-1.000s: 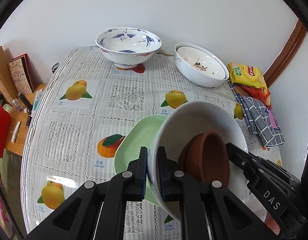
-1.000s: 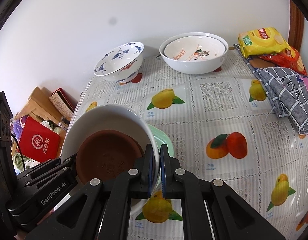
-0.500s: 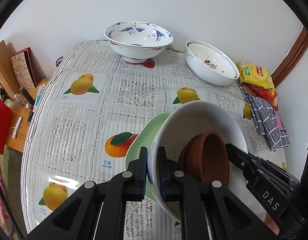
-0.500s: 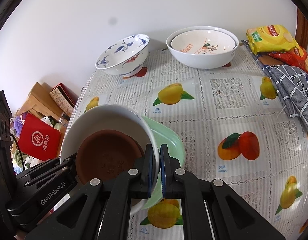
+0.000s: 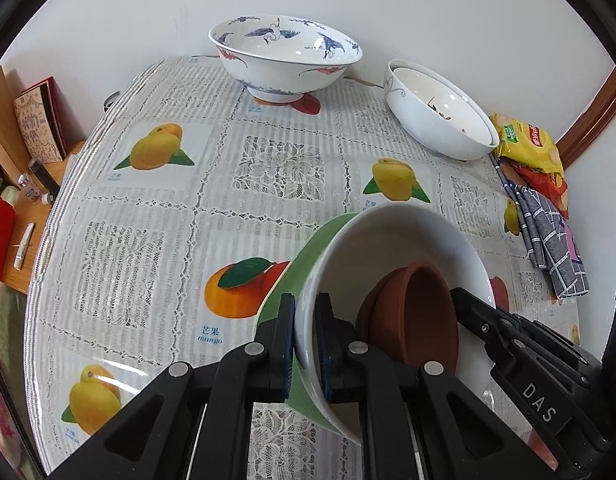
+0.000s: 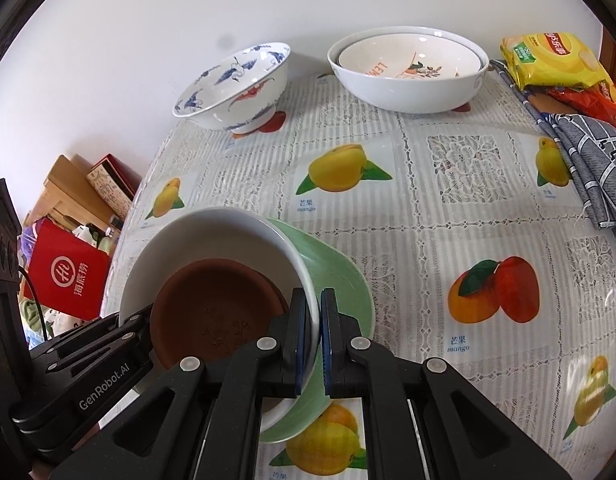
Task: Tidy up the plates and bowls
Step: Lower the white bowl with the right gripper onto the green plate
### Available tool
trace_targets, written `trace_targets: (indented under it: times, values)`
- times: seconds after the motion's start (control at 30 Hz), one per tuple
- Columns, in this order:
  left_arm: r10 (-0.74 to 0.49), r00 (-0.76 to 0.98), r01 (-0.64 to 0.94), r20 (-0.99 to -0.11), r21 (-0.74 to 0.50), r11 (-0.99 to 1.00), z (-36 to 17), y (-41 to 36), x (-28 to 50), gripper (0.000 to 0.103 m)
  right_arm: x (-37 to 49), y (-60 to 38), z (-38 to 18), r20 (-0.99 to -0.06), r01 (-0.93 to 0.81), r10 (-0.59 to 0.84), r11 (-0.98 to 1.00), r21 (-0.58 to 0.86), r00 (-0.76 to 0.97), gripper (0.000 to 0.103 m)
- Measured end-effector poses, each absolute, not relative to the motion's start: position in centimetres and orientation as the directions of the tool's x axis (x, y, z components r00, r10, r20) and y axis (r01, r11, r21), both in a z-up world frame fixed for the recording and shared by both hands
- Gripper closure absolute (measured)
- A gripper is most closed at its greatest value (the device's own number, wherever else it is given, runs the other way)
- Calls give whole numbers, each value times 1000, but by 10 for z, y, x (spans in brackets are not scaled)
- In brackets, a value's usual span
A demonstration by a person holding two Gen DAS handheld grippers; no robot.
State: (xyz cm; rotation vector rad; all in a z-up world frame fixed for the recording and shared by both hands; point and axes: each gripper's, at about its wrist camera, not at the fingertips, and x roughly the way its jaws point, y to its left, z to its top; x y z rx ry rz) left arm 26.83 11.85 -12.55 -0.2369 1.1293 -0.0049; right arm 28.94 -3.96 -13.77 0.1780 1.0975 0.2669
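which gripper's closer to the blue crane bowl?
Left. The left gripper grips the white bowl's rim on the side facing the crane bowl; the right gripper grips the opposite rim, toward the nested bowls.

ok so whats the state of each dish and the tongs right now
white bowl: gripped at both sides, over the green plate
brown dishes: nested in white bowl
green plate: under white bowl
crane bowl: upright, empty
far bowls: nested
left tongs: shut on rim
right tongs: shut on rim
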Motion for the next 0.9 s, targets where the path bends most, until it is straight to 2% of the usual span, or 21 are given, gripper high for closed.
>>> trace_targets:
  times: [0.9]
  values:
    - [-186,407,-126,-894,-256,958,-138,128,269,88,297,-34,-144,-863,-161,298,954,253,408,94]
